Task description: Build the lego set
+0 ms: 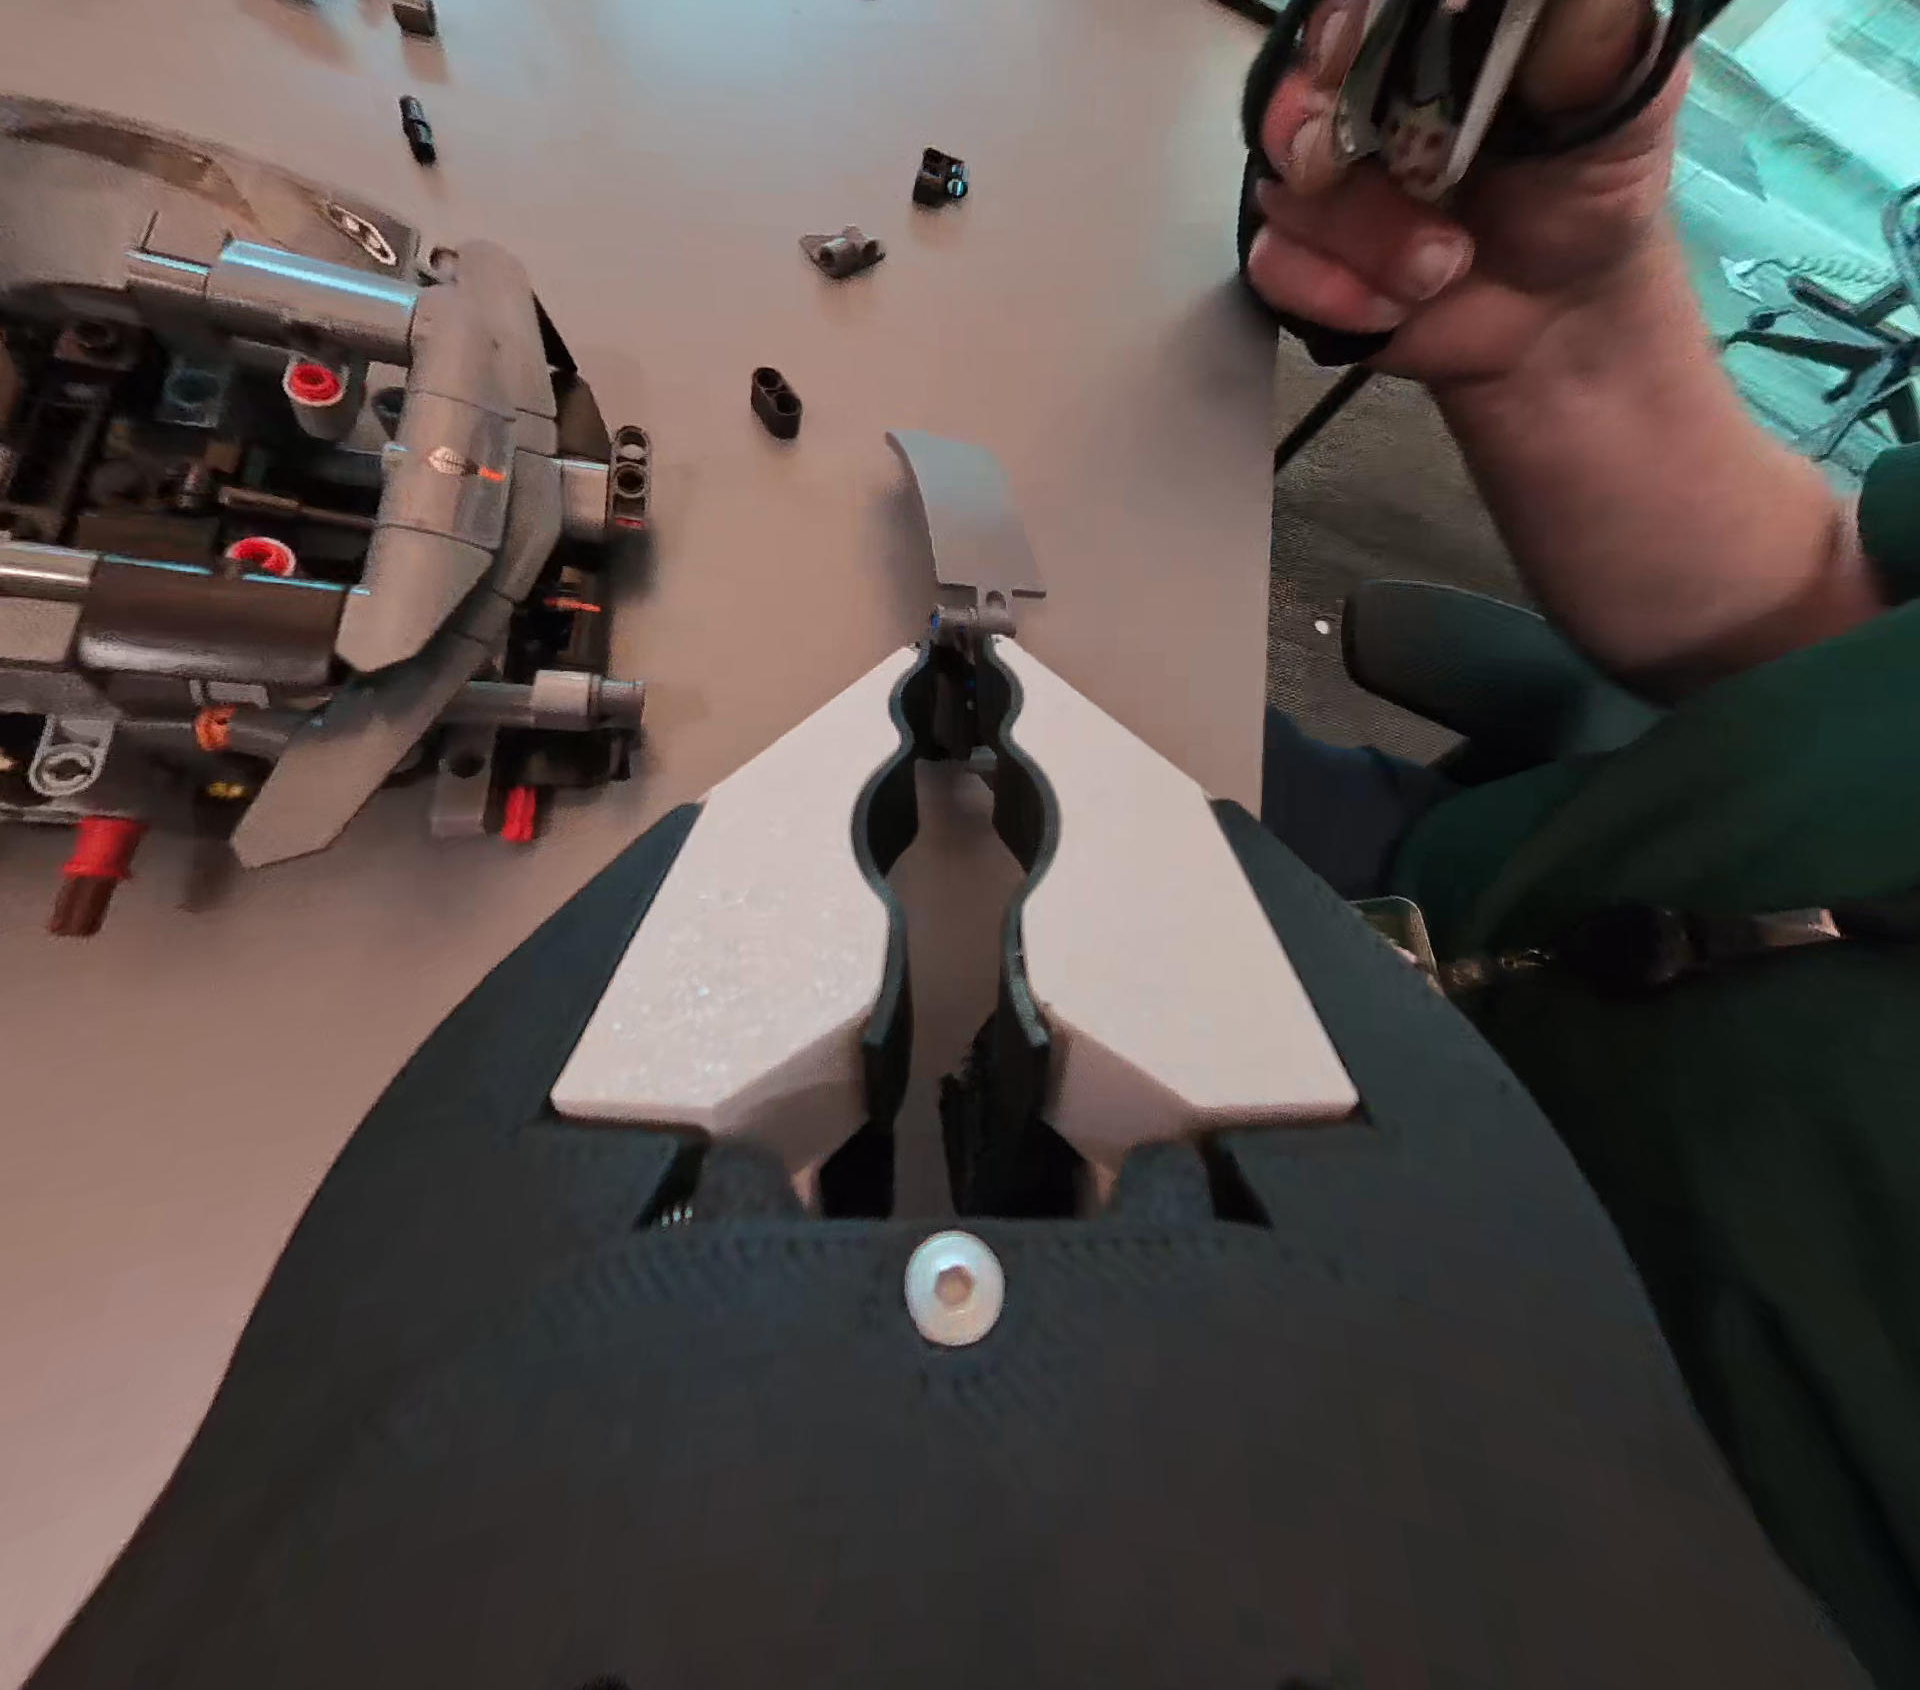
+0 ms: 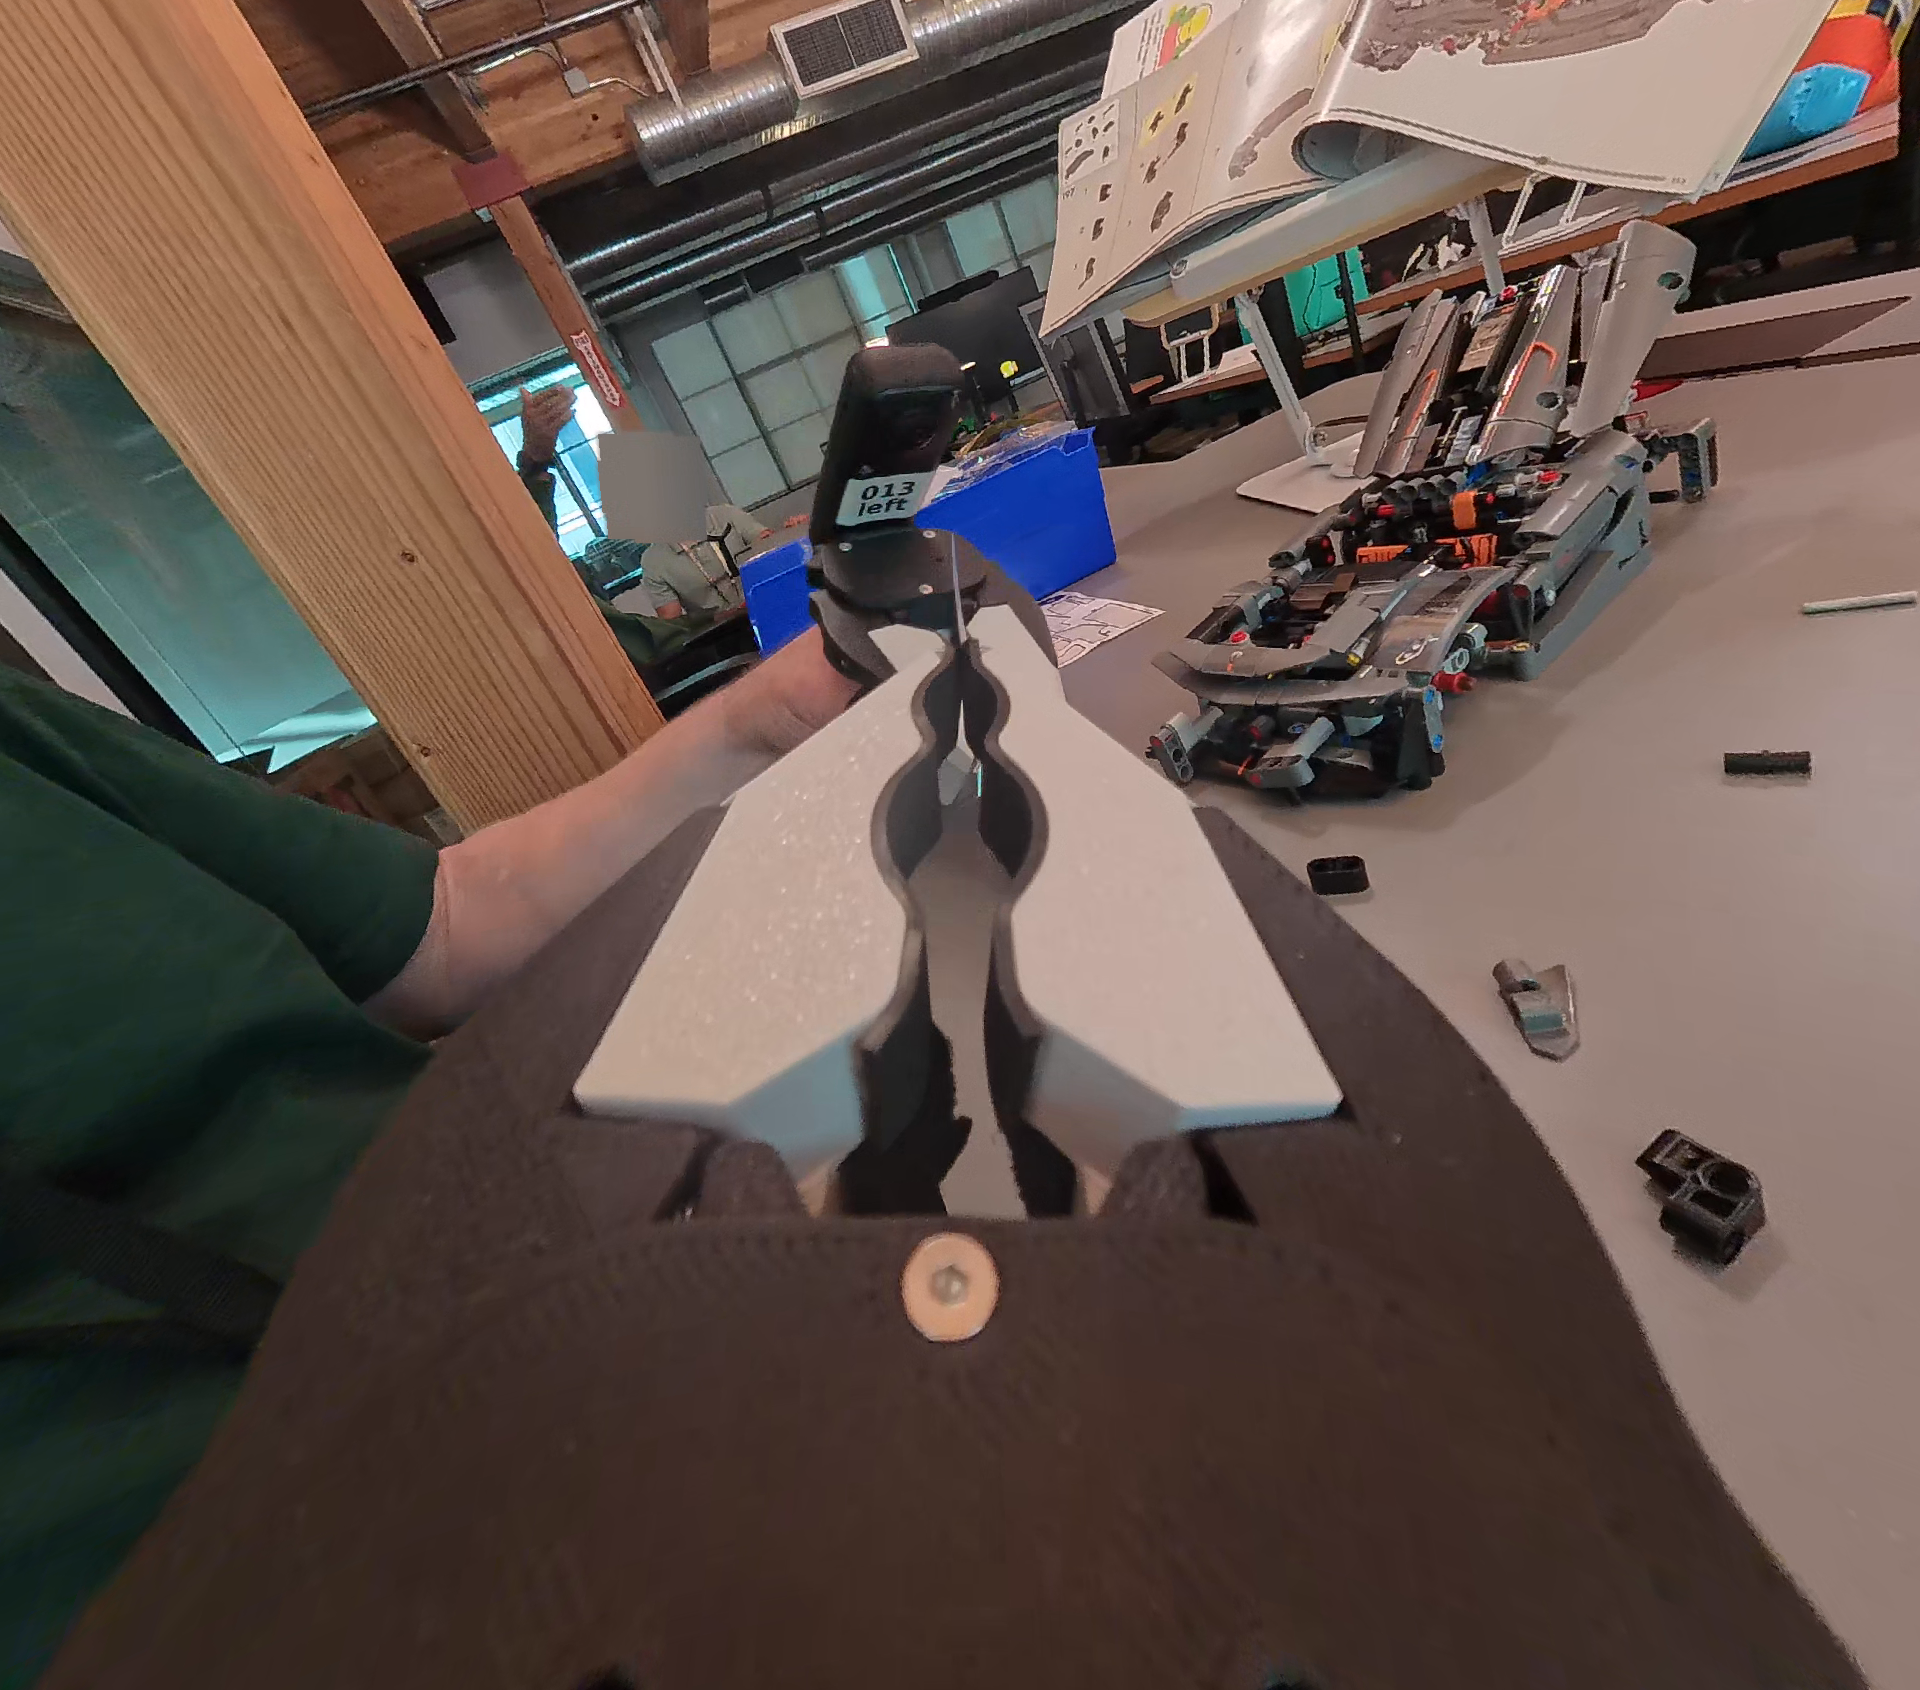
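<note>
While poised near the bench edge, left tongs clenched on curved grey panel, long axis pointing away; right tongs clamped edge-on on that panel, off the bench edge; model car well left.

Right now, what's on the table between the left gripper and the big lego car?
Just bare grey table between the left gripper, shut on a grey curved panel, and the lego car, per the left wrist view.

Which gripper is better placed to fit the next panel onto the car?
Left. The left gripper already holds the grey curved panel low beside the car model; the right gripper is raised off the table edge.
</note>
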The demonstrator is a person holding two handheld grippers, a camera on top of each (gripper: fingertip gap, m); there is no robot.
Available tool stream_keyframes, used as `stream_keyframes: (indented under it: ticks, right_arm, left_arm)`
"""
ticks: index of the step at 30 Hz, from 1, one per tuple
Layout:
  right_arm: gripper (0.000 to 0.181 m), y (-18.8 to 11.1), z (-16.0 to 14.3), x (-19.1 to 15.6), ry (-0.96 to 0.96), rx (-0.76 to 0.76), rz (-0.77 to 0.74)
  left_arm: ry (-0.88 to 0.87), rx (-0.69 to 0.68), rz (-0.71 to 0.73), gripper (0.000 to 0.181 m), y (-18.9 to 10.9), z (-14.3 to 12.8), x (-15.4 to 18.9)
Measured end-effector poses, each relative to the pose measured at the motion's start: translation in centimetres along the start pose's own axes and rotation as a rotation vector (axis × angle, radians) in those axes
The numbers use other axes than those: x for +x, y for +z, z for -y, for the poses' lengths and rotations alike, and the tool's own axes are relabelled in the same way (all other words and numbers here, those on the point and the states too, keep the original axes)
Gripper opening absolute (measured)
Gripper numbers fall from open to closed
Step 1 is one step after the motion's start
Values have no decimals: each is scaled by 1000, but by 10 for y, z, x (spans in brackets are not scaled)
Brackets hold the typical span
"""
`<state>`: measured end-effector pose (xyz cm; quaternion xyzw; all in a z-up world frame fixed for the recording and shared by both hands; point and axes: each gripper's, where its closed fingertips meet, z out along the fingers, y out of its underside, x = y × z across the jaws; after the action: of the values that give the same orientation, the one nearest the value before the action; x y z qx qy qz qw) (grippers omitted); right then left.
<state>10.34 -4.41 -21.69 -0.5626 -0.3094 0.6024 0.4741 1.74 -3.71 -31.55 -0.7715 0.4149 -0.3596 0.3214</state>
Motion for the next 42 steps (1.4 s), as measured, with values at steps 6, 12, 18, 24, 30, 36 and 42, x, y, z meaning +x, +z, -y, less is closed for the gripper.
stream_keyframes:
  ticks: [6,12,18,24,30,36,42]
  right_arm:
    - [0,0,0,2,15,-5,-3]
    - [0,0,2,4,31,6,-11]
    - [0,8,19,-16,129,177,121]
    - [0,15,25,-27,69,252,143]
    - [0,17,27,-34,-6,254,141]
    - [0,20,26,-37,-49,251,134]
    - [0,22,24,-37,-62,226,128]
  left_arm:
    - [24,-37,-13,16,3,0,-4]
    - [90,52,79,33,-10,15,-5]
    - [192,324,-7,31,-19,75,61]
    - [-5,472,-184,27,-12,96,82]
    - [-113,537,-267,18,-15,97,80]
    - [-142,564,-334,4,-17,101,85]
    - [-94,552,-303,0,-17,101,85]
